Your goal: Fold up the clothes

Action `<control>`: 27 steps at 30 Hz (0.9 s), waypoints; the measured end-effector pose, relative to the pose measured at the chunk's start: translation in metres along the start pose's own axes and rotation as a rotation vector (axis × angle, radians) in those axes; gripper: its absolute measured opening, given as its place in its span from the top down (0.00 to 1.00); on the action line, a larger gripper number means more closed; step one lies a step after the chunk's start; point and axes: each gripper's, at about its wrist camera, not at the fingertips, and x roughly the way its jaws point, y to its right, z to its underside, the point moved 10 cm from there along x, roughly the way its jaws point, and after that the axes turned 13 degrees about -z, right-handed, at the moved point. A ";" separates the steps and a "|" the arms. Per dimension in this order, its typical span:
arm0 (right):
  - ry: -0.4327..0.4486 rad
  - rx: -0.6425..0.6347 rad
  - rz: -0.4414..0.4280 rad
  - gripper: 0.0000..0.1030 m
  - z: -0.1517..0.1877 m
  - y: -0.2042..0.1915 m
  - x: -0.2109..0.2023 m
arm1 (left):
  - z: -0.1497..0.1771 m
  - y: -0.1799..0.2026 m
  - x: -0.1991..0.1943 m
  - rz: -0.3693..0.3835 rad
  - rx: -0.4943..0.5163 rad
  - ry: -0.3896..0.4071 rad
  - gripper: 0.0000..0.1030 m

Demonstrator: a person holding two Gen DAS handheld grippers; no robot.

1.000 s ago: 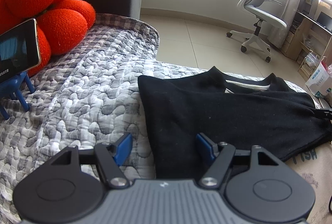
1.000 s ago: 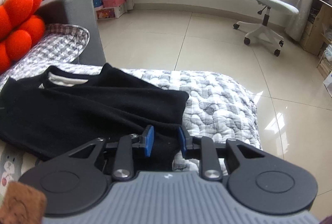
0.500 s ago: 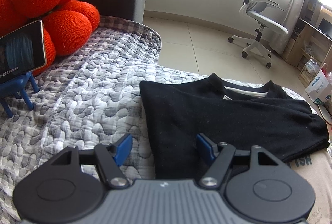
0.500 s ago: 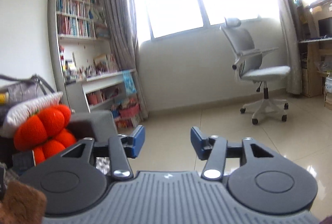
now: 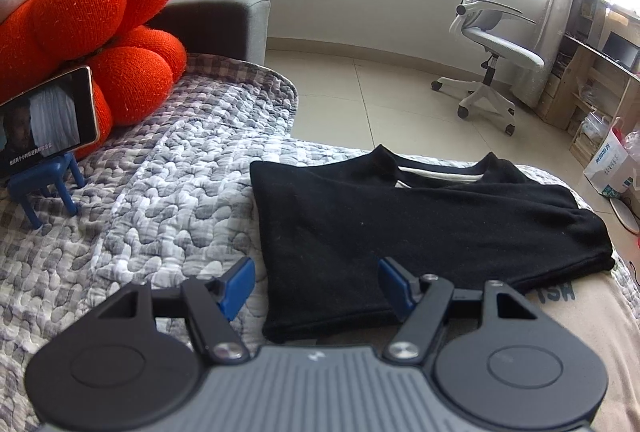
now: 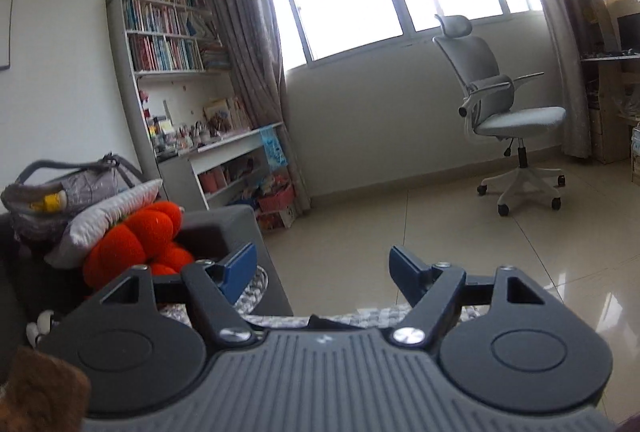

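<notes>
Left wrist: folded black shirt (image 5: 420, 228) below spread fingers (image 5: 238, 282); right fingers (image 6: 240, 270) spread.

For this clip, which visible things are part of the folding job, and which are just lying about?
Part of the job:
- black shirt, lying folded on the quilt
- left gripper, open over the shirt's near edge
- right gripper, open, raised toward the room

Just lying about:
- orange cushion
- phone on a blue stand
- office chair
- bookshelf
</notes>
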 end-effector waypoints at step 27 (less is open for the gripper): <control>-0.188 -0.045 0.017 0.17 0.081 -0.052 -0.011 | 0.070 -0.071 -0.001 -0.164 -0.088 0.014 0.00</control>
